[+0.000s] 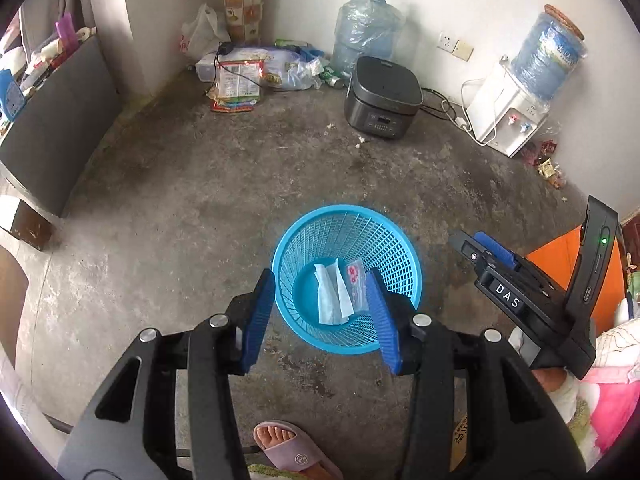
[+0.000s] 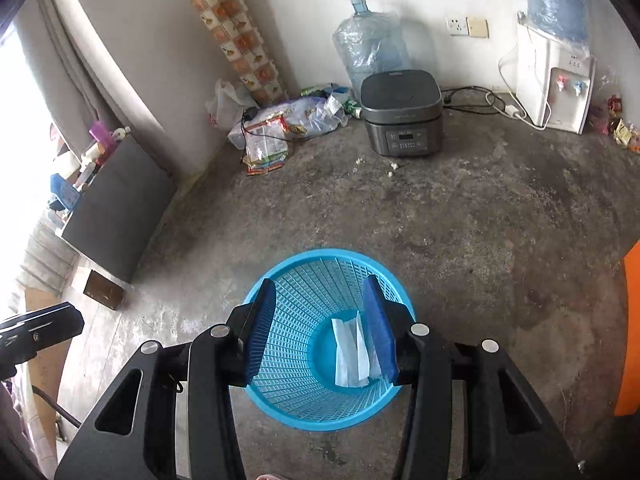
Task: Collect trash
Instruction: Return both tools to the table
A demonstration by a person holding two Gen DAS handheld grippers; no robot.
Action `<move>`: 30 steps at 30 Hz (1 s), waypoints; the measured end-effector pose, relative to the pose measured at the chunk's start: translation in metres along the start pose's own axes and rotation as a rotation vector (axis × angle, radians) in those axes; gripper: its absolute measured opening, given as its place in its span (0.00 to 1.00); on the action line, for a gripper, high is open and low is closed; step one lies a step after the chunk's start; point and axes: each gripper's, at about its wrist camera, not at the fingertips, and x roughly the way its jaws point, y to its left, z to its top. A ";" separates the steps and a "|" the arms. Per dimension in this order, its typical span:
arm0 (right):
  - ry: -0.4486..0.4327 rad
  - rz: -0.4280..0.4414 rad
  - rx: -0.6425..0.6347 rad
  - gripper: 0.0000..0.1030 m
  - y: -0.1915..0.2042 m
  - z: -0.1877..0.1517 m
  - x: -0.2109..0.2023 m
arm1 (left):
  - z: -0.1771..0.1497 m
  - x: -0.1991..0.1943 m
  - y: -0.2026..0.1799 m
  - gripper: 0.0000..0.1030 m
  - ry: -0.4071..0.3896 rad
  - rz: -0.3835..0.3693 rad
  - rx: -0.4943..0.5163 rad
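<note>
A blue mesh trash basket (image 1: 394,248) stands on the concrete floor, also in the right wrist view (image 2: 304,412). At its bottom lie a white crumpled tissue (image 1: 332,300) (image 2: 350,360) and a small clear wrapper with red marks (image 1: 356,284). My left gripper (image 1: 320,316) hovers above the basket's near rim, open, nothing between its blue pads. My right gripper (image 2: 322,328) hangs over the basket's mouth, open and empty too. Seen from the left wrist view, the right gripper (image 1: 484,248) sits just right of the basket.
A dark rice cooker (image 1: 382,98) and a water dispenser (image 1: 508,120) with cables stand by the far wall. Bags and packets (image 1: 240,84) pile in the corner beside a big water bottle (image 1: 366,36). A dark cabinet (image 1: 56,136) is left. A foot in a slipper (image 1: 288,448) is close below.
</note>
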 end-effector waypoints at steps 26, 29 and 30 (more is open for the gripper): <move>-0.181 0.805 -0.617 0.94 0.266 -0.154 -0.306 | -0.465 -0.501 0.182 0.90 -0.638 0.587 -0.731; -0.019 0.862 -0.650 0.94 0.293 -0.188 -0.300 | -0.514 -0.492 0.180 0.90 -0.591 0.582 -0.822; 0.037 0.884 -0.656 0.94 0.301 -0.199 -0.298 | -0.528 -0.489 0.179 0.90 -0.577 0.587 -0.842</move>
